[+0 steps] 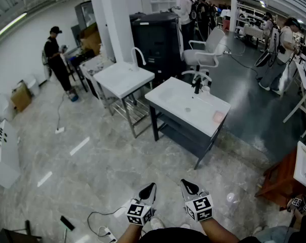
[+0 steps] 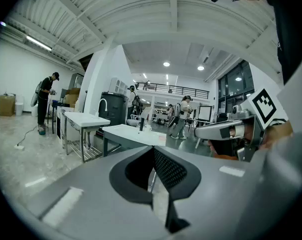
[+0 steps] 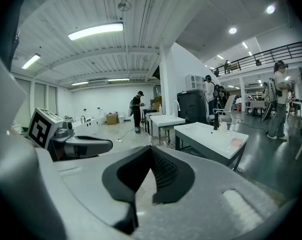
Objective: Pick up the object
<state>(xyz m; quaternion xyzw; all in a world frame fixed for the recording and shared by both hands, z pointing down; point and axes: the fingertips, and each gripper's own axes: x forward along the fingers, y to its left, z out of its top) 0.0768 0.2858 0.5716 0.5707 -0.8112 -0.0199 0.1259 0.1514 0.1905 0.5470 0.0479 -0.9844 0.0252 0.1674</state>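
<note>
Pink object (image 1: pixel 218 116) lies flat on the white sink top (image 1: pixel 178 92), near the corner at the right of the head view; it is too small for us to tell what it is. A black faucet (image 1: pixel 197 85) stands at the far edge of that top, with a small white bottle (image 1: pixel 205 90) just beside it. We hold the left gripper (image 1: pixel 152 185) and the right gripper (image 1: pixel 186 182) side by side low in the head view, both pointing toward the sink, well apart from it across the floor (image 1: pixel 102 161). In the left gripper view our jaws meet at the tips with nothing between them, and the right gripper view shows the same: both claws closed and empty.
</note>
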